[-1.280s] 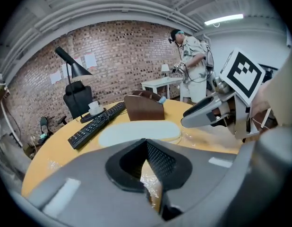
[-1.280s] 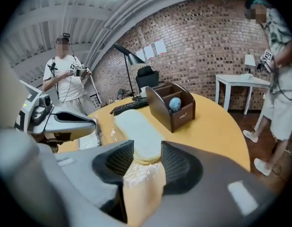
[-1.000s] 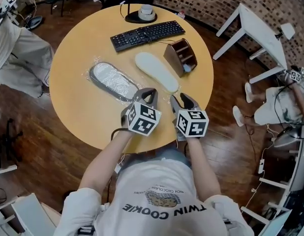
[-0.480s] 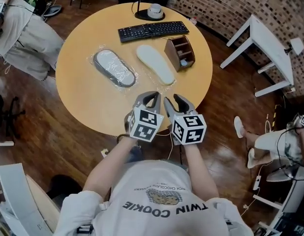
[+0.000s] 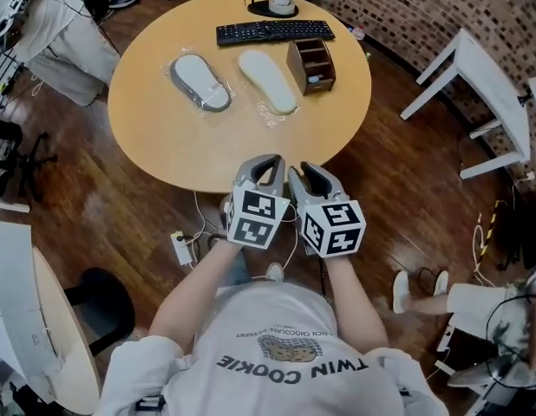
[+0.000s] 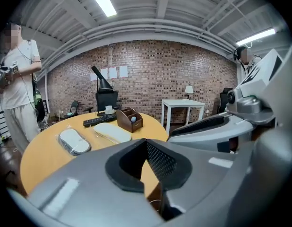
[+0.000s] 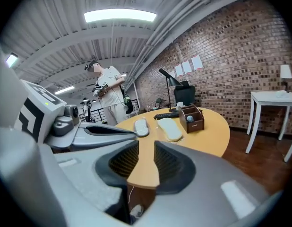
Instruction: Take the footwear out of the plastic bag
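Since a second ago: both grippers have drawn back off the near edge of the tabletop (image 5: 164, 137), which now sits higher and smaller in the head view; everything on it lies as before.
Left side: the left gripper (image 5: 266, 159) has its fingertips meeting, with nothing caught between them.
Right side: the right gripper (image 5: 304, 170) has its jaws parted after just closing partway; only tabletop and floor show through the gap.
Over: both grippers hang side by side above the wooden floor (image 5: 94, 224), just off the tabletop's rim.
Footwear: the grey slipper (image 5: 200, 82) lies flat in its clear plastic bag (image 5: 179, 62) on the far half of the tabletop; the pale slipper (image 5: 268, 81) lies just beside it.
Relative to the grippers: both slippers are well apart from the jaws, across a stretch of bare tabletop; the grey one is ahead and to the left, the pale one almost straight ahead.
Hard to make out: crinkled plastic shows at the pale slipper's near end, but whether it wraps that slipper or only lies under it cannot be told.
Hidden: the marker cubes cover the person's hands, and each gripper's own grey body fills the lower half of its view.
Cut off: the white table (image 5: 476, 85) runs out of the frame at right.
Also on the tabletop: a keyboard (image 5: 275, 31) and a wooden organiser (image 5: 311, 65), both beyond the slippers.
Background: a bystander (image 6: 16, 79) stands by the tabletop's far left side.
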